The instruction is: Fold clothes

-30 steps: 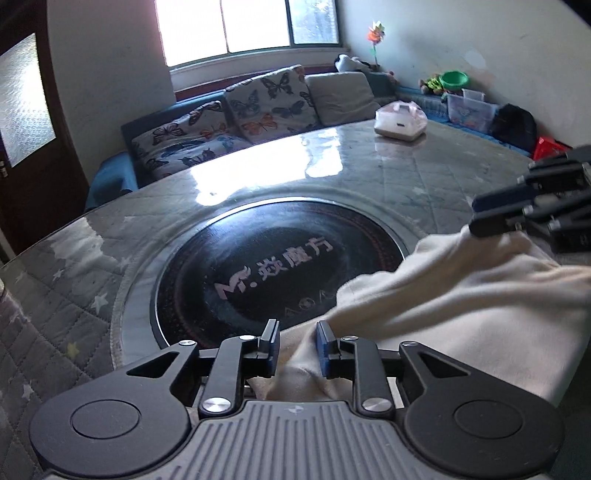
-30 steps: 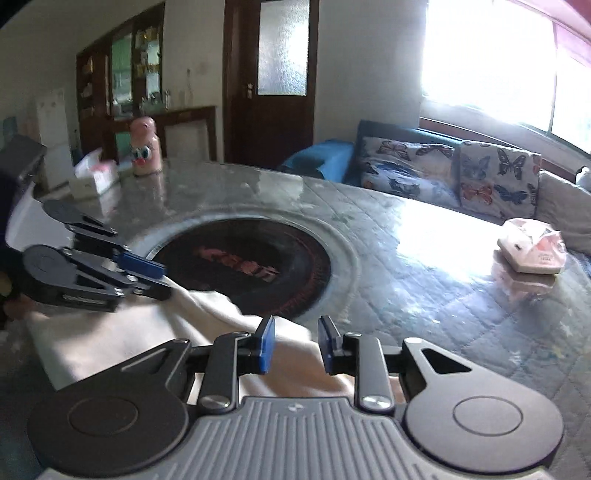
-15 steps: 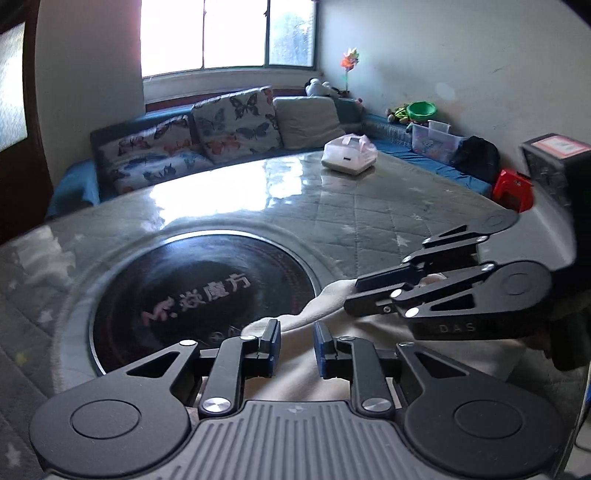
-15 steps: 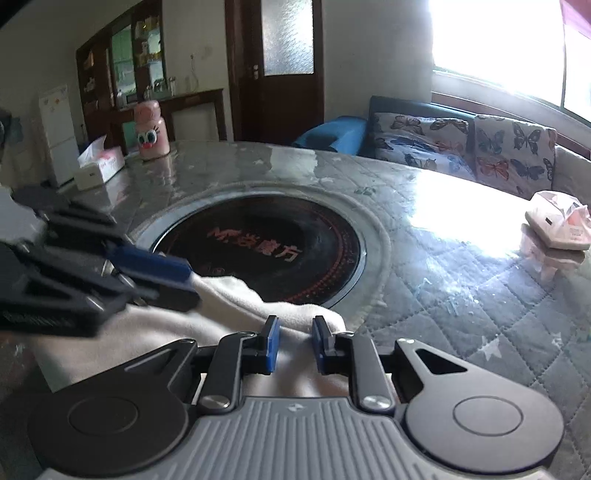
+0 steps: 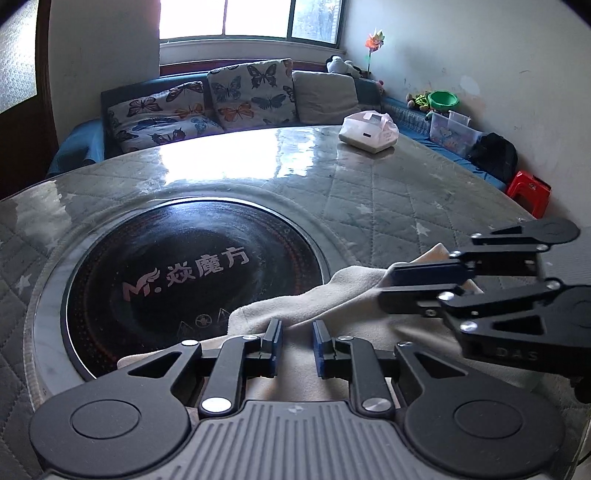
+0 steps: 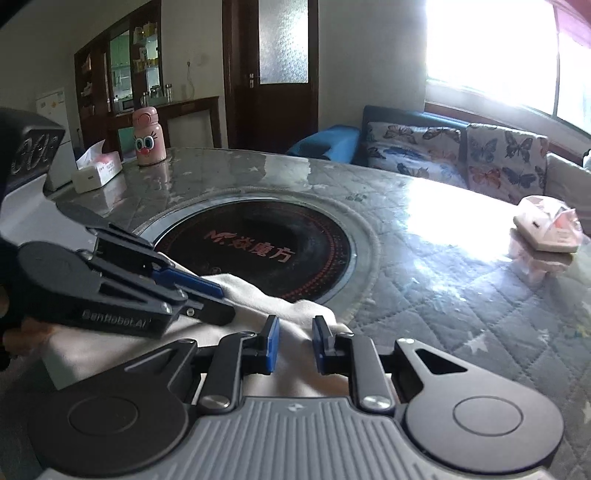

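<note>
both grippers pinching cream garment at near table edge

the left gripper [image 5: 297, 345] sits low at the near edge of the round table [image 5: 388, 192]. its blue pads [image 5: 273, 345] are drawn in narrow with a raised ridge of the cream garment [image 5: 295, 306] running up between them; the cloth fills the gap, so it reads as a pinch on the fabric. the right gripper [image 6: 294, 343] is set the same way: jaws narrow, a fold of the garment [image 6: 295, 314] bunched between the blue pads [image 6: 271, 343], gripped.

the two grippers are close side by side. in the left wrist view the right gripper [image 5: 391, 284] comes in from the right, lying over the cloth, fabric visible between its fingers. in the right wrist view the left gripper [image 6: 207, 295] comes in from the left, tips on the cloth.

the garment lies rumpled on the near side of the table, its far edge lapping over the rim of the black round cooktop [image 5: 192, 273] inset in the table centre. the rest of the cloth runs under the grippers toward the camera; how far it goes is hidden.

table has a quilted star-print cover under a glossy clear sheet. a pink-and-white bag [image 5: 369, 129] sits on the far side. in the right wrist view a pink cartoon bottle [image 6: 147, 136] and a tissue box [image 6: 98, 170] stand at the far left edge. a sofa with butterfly cushions [image 5: 247, 92] is behind the table under the window [image 5: 251, 18].
</note>
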`<move>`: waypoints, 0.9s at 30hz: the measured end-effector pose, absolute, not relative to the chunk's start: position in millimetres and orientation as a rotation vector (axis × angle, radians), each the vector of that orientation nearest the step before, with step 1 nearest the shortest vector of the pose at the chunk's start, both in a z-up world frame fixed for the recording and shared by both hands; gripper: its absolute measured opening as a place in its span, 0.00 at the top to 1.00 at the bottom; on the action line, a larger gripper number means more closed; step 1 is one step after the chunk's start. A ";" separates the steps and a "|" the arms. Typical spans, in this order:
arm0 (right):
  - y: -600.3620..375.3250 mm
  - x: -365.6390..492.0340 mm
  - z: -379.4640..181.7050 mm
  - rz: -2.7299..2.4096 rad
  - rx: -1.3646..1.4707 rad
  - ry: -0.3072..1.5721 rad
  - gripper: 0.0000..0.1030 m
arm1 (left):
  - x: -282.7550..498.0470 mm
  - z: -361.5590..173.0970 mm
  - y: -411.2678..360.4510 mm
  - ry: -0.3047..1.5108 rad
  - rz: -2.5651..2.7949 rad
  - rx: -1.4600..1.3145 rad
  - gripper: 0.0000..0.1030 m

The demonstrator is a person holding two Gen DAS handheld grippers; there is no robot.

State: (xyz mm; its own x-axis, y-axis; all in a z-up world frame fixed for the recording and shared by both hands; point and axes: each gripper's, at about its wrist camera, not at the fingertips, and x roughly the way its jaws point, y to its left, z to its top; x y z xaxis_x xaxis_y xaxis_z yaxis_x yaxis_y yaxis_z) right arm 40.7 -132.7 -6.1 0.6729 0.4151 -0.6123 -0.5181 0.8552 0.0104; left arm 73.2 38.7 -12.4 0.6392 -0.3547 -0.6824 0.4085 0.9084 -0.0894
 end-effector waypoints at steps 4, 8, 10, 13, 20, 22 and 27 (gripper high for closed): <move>-145.8 45.6 -13.8 0.497 -0.110 0.666 0.84 | 74.3 -12.3 37.5 0.762 -0.433 0.078 0.81; -159.3 41.0 -8.1 0.475 -0.065 0.652 0.83 | 75.4 -12.2 36.5 0.764 -0.427 0.078 0.80; -164.2 35.3 -5.4 0.472 -0.073 0.643 0.83 | 74.9 -12.4 36.2 0.762 -0.425 0.080 0.80; -168.3 30.3 -7.9 0.462 -0.124 0.648 0.83 | 74.3 -12.6 35.3 0.759 -0.422 0.084 0.80; -189.7 21.8 1.9 0.411 -0.095 0.619 0.83 | 74.0 -12.2 34.7 0.761 -0.413 0.085 0.80; -199.5 14.4 6.6 0.397 -0.084 0.620 0.83 | 73.4 -12.3 34.4 0.759 -0.412 0.087 0.80; -202.4 -8.5 6.3 0.434 -0.135 0.646 0.83 | 72.9 -12.3 33.6 0.758 -0.407 0.088 0.80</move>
